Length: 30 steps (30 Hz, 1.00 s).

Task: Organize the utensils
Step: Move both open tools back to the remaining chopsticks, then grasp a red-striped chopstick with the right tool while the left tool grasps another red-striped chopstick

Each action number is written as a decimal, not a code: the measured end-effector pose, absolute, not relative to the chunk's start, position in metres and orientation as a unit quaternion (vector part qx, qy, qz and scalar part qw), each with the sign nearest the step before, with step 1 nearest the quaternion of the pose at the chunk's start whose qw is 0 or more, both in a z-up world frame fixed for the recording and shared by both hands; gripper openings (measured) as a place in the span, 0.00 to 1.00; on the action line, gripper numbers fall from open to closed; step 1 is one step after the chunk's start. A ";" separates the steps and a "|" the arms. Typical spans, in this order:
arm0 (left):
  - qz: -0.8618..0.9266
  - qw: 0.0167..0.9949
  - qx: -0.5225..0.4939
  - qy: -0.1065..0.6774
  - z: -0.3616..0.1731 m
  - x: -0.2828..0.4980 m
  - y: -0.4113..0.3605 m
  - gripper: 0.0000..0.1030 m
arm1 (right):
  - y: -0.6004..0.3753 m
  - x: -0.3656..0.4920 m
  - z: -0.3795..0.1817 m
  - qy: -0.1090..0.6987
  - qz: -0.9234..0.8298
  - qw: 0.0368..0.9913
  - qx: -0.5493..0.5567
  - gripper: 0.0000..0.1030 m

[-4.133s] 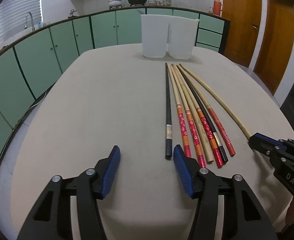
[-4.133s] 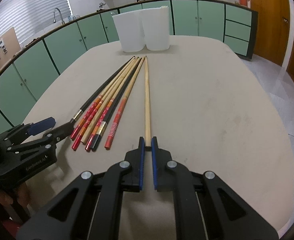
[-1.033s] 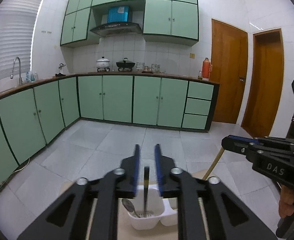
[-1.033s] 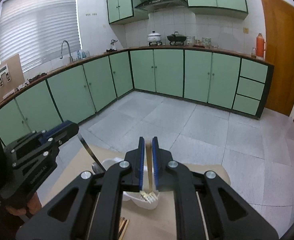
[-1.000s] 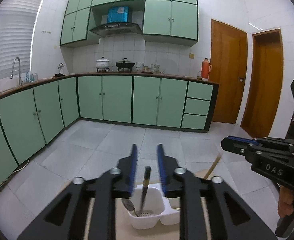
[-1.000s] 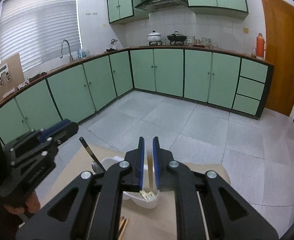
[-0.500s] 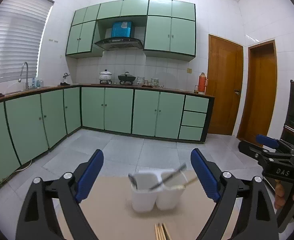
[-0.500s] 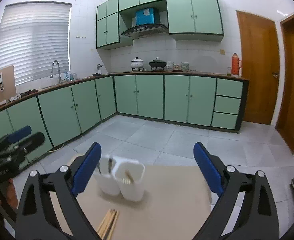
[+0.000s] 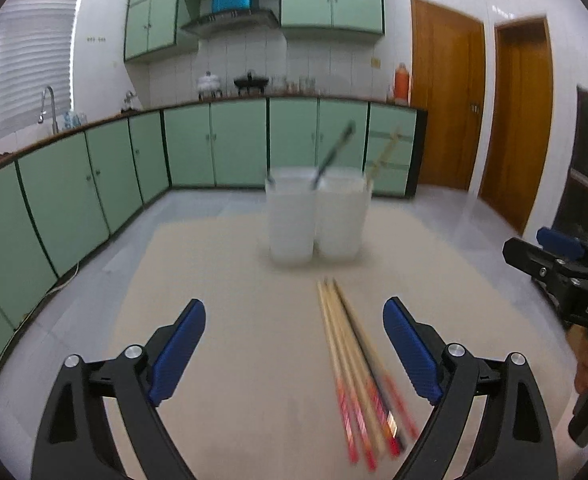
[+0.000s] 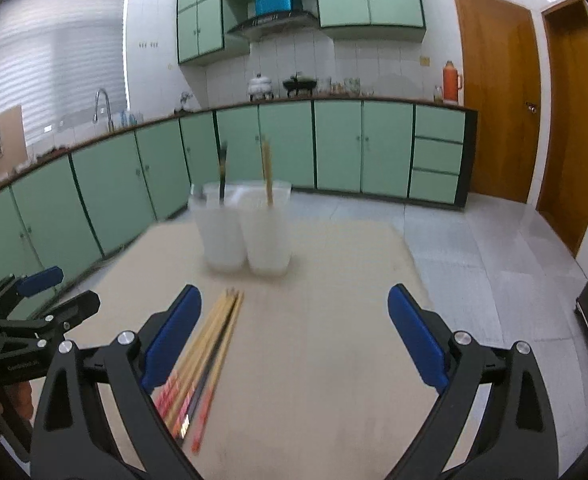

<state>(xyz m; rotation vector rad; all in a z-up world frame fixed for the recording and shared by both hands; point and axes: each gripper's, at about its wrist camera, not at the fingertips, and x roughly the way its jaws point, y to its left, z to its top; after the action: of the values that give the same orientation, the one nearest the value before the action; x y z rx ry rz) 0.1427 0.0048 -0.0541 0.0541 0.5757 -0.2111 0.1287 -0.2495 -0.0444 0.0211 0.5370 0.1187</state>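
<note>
In your left wrist view, two white utensil holders (image 9: 316,216) stand side by side at the far end of the beige table (image 9: 230,280), with one black chopstick (image 9: 333,151) and one bamboo chopstick (image 9: 383,154) leaning out of them. A bundle of loose chopsticks (image 9: 358,364) lies on the table nearer you; blur hides the exact count. Your left gripper (image 9: 294,354) hovers above the table, jaws spread wide and holding nothing, while your right gripper (image 9: 562,276) shows at the right edge. In your right wrist view, the same two holders (image 10: 244,228) hold one dark stick (image 10: 223,172) and one bamboo stick (image 10: 267,172). The right gripper (image 10: 294,340) is released wide and empty, the loose bundle (image 10: 202,356) lying by its left finger (image 10: 172,336).
</note>
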 end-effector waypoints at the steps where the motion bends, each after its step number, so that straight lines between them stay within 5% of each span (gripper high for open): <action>1: -0.105 0.951 0.026 0.289 -0.061 0.139 0.005 0.86 | -0.247 0.124 -0.052 0.271 0.061 0.961 0.009 0.89; 10: -0.091 0.938 0.012 0.335 -0.110 0.114 0.011 0.85 | -0.211 0.087 -0.127 0.334 0.073 0.940 0.014 0.66; 21: -0.083 0.930 0.022 0.357 -0.132 0.103 0.016 0.81 | -0.179 0.080 -0.148 0.369 0.102 0.924 -0.005 0.39; 30: -0.088 0.928 0.020 0.361 -0.133 0.104 0.015 0.81 | -0.167 0.080 -0.154 0.385 0.125 0.914 -0.023 0.31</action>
<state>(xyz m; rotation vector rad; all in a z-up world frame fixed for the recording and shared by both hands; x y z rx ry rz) 0.1045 0.0150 -0.1332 0.0413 0.7408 -0.1808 0.0795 -0.1668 -0.1536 -0.0474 0.7932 0.2565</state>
